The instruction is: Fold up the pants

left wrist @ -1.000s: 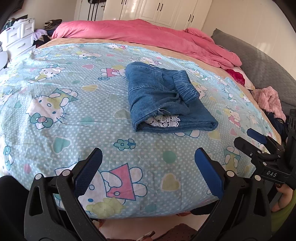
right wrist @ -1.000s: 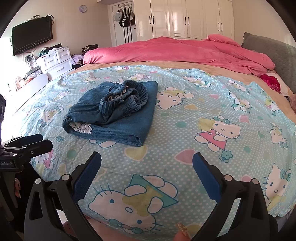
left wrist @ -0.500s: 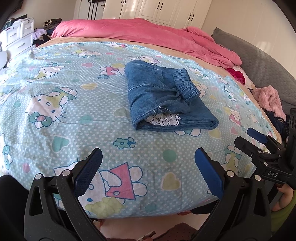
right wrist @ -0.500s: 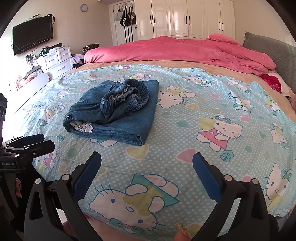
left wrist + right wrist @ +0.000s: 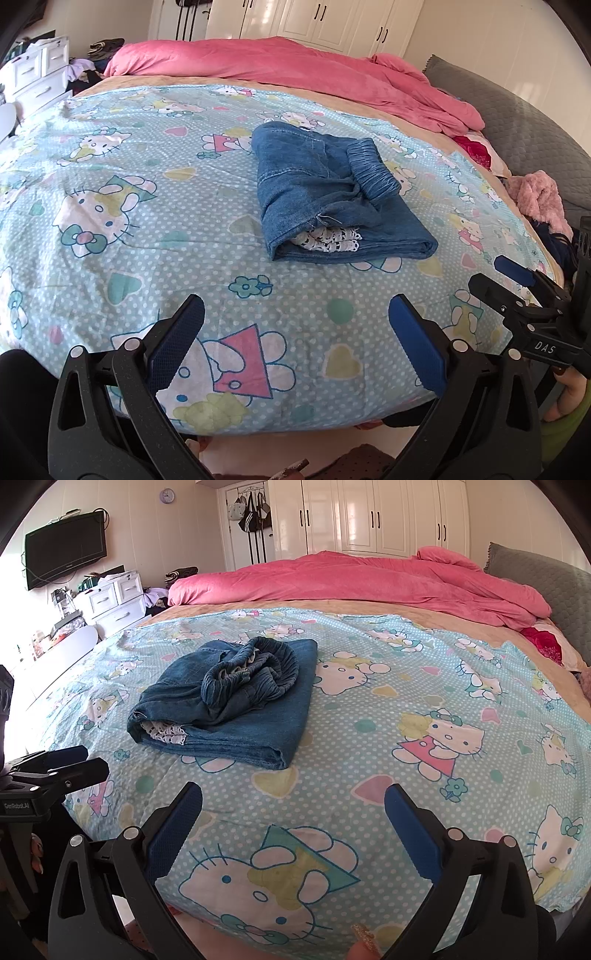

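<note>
**A:** Start close in. What are the tools doing?

**B:** The left gripper [image 5: 295, 332] has its jaws spread wide with nothing between them, only the patterned bedsheet [image 5: 110, 192] showing through the gap. The right gripper [image 5: 293, 814] is the same: wide open, empty, poised over the near edge of the bed. Neither touches any cloth.

**A:** And the pants?

**B:** The pants [image 5: 332, 199] lie further up the sheet, well apart from both sets of fingers, already gathered into a compact denim bundle with a bit of white lace trim [image 5: 328, 238] poking out of the near end. The elastic waistband [image 5: 251, 672] sits bunched loosely on top.

**A:** Which way from each tool?

**B:** From the left one, ahead and a little right; its long axis runs away from the camera, slanting slightly left at the far end. From the right one, ahead and off to the left.

**A:** Who is nearer?

**B:** Hard to call; they look about level. I'd judge the folding largely finished, with only the loose waistband perhaps wanting a tuck.

**A:** Beyond that?

**B:** A pink duvet [image 5: 369, 579] heaped at the far side, then white wardrobes [image 5: 369, 517].
</note>
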`<state>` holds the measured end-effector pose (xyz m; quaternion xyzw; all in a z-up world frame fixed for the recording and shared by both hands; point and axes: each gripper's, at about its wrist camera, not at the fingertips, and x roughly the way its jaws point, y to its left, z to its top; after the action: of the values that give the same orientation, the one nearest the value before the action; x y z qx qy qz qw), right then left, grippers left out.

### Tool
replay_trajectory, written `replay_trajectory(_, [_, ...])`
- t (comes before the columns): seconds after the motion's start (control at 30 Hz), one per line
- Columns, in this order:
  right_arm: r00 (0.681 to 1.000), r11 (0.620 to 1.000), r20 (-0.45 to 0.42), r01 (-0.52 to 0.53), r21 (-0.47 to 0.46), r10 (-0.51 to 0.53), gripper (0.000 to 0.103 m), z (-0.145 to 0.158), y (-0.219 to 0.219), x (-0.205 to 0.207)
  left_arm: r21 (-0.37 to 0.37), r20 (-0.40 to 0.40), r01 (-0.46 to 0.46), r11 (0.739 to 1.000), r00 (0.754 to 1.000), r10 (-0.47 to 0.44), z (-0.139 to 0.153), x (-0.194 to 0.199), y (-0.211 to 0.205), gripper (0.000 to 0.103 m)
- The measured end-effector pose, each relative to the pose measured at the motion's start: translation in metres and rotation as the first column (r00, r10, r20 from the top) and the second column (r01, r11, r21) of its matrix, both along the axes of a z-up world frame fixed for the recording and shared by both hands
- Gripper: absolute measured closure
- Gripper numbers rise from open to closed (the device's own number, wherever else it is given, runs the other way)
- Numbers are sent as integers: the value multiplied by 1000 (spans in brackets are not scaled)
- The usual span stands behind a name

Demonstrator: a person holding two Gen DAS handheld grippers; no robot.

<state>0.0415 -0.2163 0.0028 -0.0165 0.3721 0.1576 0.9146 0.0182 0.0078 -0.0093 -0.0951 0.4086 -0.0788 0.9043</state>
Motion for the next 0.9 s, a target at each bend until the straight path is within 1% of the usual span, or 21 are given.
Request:
replay_trajectory(0.47, [1000,1000,-1,2,0,-2,4,0,1,-1,7,11,7,1000,1000,-7,3,0,-3,9])
replay_trajectory(0.9, [1000,1000,-4,2,0,-2,4,-1,1,-1,28,12,13,1000,1000,-13,3,0,-7,9])
